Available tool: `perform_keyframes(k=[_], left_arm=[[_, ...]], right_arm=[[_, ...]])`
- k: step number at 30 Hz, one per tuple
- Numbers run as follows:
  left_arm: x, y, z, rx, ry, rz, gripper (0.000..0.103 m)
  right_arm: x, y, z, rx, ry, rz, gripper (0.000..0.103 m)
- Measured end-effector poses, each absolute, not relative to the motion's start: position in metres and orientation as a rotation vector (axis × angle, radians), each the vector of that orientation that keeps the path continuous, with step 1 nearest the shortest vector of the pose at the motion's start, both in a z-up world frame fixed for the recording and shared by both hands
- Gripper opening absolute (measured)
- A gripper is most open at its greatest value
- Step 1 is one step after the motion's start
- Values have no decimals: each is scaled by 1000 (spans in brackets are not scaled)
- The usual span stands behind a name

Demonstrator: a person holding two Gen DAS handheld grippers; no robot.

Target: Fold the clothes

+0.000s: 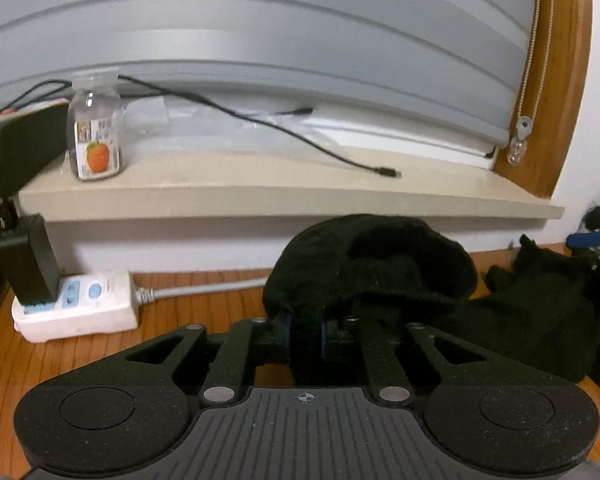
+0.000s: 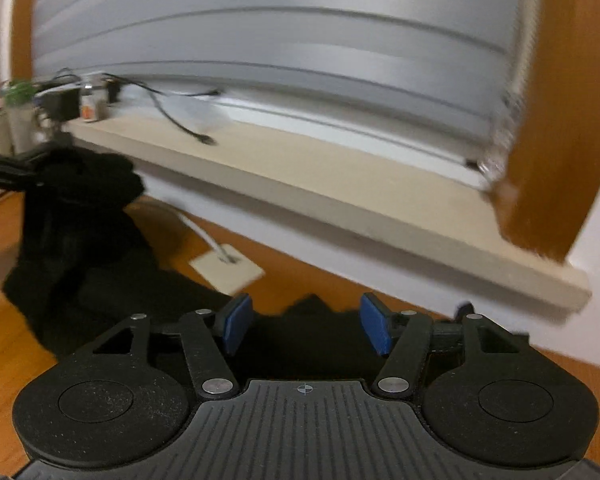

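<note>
Left tool (image 1: 305, 338) pinches black garment (image 1: 372, 264), bunched; right tool (image 2: 306, 326) agape.

Matt black knitted cloth garment (image 1: 372, 264) lies on a glossy wooden table (image 1: 204, 300).

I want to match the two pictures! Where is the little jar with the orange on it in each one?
Left wrist view: the jar stands at the left on the beige window ledge, big and clear.
Right wrist view: the jar is tiny and blurry, far upper left on the ledge.
Shared landmark: the loose black cable lying on the ledge to the jar's right.
</note>
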State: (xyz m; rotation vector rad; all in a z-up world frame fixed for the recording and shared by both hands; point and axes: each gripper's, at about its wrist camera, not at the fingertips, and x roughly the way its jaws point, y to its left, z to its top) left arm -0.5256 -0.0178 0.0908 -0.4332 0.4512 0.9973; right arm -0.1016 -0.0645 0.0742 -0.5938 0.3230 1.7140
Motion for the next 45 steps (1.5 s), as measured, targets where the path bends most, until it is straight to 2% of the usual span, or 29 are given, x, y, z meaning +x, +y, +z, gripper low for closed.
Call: perform_keyframes(k=[4,7,12,19,22,26,33,36,39,40,42,43,44,45], left_arm=[[-534,-24,97,-409,471,997,37],[-540,-31,102,-395,463,1007,43],[-538,-42,114,-362,442,1020,43],[-481,-52,125,-292,422,944,43],[-450,-59,120,-274,437,891,50],[-408,-67,111,-251,461,817,50],[-350,-81,93,-230,498,714,50],[-332,-87,87,-223,506,669,57],[-316,-92,81,-213,511,639,58],[-311,-93,79,-210,511,628,58],[-302,-96,76,-202,513,605,59],[-297,-98,74,-193,517,595,57],[-292,-100,72,-182,529,584,50],[-287,-100,70,-175,546,572,28]], right_arm=[[-77,-73,67,-575,337,1683,60],[-57,-84,61,-553,350,1660,60],[-20,-107,48,-500,378,1614,62],[27,-137,35,-396,401,1530,65],[44,-146,27,-373,419,1508,66],[62,-159,18,-346,453,1471,70],[87,-175,9,-284,508,1449,70],[87,-173,12,-267,513,1451,69],[85,-164,12,-264,540,1463,68],[84,-159,11,-266,555,1469,61],[83,-151,10,-264,591,1504,36],[80,-149,12,-268,583,1522,18],[77,-147,14,-272,572,1540,16],[71,-145,19,-284,537,1530,14]])
